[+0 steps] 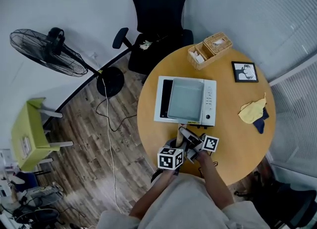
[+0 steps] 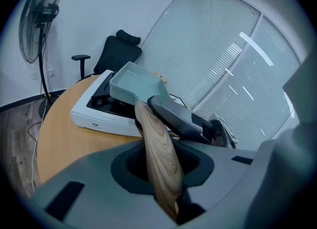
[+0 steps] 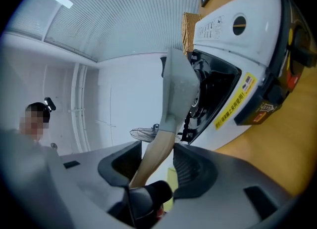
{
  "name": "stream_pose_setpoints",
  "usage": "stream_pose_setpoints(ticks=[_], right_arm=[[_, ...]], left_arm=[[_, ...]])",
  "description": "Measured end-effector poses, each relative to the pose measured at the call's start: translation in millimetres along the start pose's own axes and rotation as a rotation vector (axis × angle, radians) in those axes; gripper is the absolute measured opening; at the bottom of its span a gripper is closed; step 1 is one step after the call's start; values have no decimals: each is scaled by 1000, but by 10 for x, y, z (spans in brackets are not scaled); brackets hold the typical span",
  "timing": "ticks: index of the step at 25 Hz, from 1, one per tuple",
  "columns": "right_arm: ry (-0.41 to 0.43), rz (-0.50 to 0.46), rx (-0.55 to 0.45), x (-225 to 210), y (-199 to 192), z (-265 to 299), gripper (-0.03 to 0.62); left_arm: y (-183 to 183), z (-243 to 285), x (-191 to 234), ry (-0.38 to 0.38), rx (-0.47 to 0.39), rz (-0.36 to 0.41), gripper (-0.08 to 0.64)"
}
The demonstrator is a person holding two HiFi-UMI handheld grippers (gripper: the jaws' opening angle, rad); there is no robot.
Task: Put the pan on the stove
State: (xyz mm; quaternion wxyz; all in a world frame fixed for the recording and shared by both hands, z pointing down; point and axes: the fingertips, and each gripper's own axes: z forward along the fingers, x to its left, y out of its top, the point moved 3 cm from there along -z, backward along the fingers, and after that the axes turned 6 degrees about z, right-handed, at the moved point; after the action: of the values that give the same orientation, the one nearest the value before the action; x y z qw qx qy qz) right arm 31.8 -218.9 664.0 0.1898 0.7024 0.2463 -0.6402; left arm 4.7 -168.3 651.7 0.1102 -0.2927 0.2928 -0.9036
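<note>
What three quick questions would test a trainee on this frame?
1. True or false: the pan is over the stove.
2. What runs between the jaws of the left hand-held gripper? A: the pan's handle. B: a spoon. C: nothing.
3. Which thing lies on the table between the basket and the cloth?
Key: 1 true. 2 A. 3 the picture frame.
</note>
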Motion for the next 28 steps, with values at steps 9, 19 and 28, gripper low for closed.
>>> stream_pose_setpoints(ticks=[9, 19, 28], right_arm=[[-8, -9, 25, -93, 10, 80, 201], [-20, 10, 72, -156, 34, 125, 201], [-51, 9, 64, -192, 79, 117, 202]], left_arm=[[-4, 54, 103, 14, 10, -11, 103], [-22, 123, 140, 23, 10, -55, 104], [-40, 166, 136, -27, 9, -109, 103]])
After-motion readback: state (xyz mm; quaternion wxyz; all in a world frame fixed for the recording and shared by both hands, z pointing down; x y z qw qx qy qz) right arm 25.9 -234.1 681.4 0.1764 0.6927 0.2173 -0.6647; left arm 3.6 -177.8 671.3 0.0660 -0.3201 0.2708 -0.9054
